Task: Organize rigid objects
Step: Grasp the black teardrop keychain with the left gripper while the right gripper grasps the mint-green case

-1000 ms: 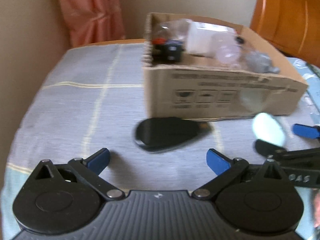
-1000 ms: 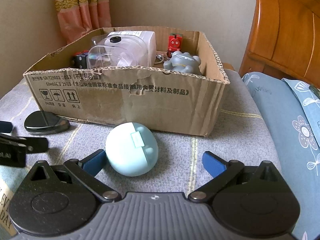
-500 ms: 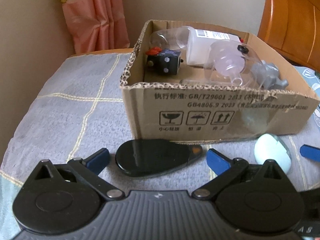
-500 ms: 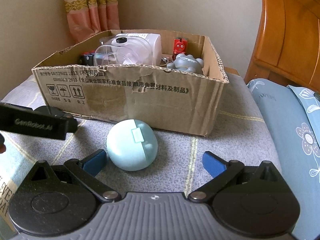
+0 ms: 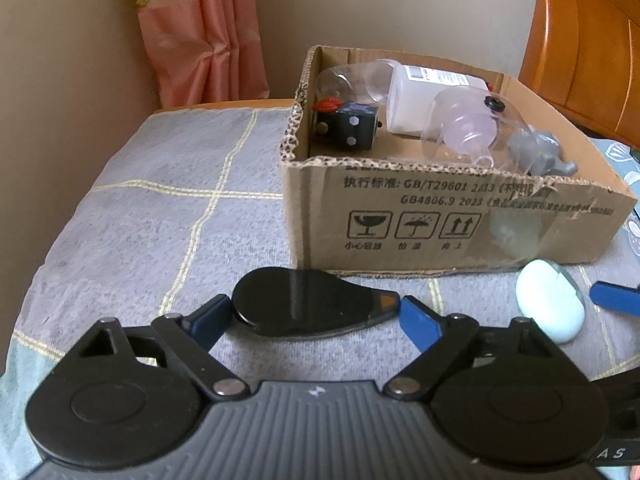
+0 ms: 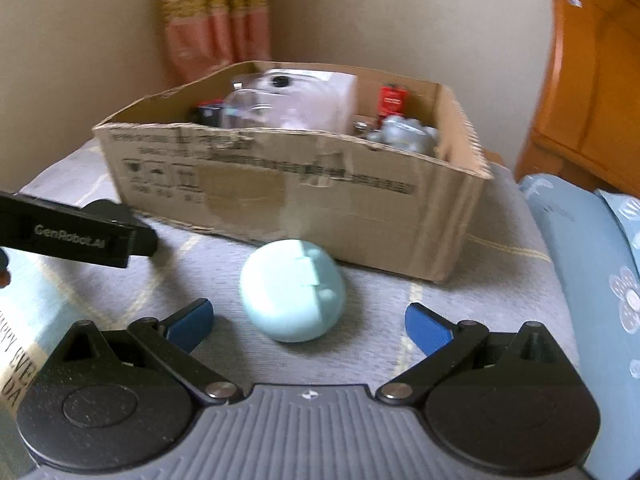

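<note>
Left tool (image 5: 316, 314) jaws, just closing, are touching the black teardrop case (image 5: 310, 305); we are squeezing evenly, right tool (image 6: 308, 320) gaping.

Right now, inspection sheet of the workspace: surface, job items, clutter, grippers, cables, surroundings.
Surface: grey checked cloth.
Job's things: black teardrop case and pale blue round case lie on the cloth in front of the cardboard box; box holds a clear bottle, white container, black cube, grey toy, red toy.
Clutter: nothing seen.
Grippers: left gripper jaws just closing, both pads at the black case's ends, firm grip not certain; right gripper open, blue case between its fingers, untouched.
Cables: nothing seen.
Surroundings: pink curtain, beige wall, wooden furniture, blue floral bedding.
</note>
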A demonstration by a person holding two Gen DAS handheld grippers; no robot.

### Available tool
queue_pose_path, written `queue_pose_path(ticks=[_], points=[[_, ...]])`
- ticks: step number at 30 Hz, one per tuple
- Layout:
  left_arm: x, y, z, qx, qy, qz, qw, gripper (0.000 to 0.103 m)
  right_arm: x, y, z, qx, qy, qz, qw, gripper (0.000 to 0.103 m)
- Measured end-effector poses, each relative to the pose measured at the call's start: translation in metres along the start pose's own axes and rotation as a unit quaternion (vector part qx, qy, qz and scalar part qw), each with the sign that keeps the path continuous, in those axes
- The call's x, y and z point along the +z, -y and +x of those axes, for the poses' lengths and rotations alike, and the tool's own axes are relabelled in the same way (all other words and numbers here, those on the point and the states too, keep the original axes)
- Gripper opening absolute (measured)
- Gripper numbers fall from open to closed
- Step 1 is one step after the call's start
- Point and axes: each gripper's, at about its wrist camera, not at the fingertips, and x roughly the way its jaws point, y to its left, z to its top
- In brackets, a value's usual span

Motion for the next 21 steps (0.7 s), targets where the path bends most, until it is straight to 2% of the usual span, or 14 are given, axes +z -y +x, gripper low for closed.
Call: queue_pose_path(ticks=[8, 13, 21], points=[[-0.007, -0.01, -0.005, -0.009, 0.006, 0.004, 0.9999, 0.09, 0.012, -0.011, 0.007, 0.067, -0.016, -0.062, 0.996, 0.103], [-0.015, -0.022, -0.01, -0.018, 0.017, 0.008, 0.9997, 0.091, 0.01, -0.017, 0.005, 0.092, -0.022, -0.087, 0.992, 0.103], [-0.007, -0.027, -0.005, -0.063, 0.009, 0.088, 0.9941, 0.095, 0.011, -0.011, 0.006, 0.109, -0.027, -0.104, 0.988, 0.103]])
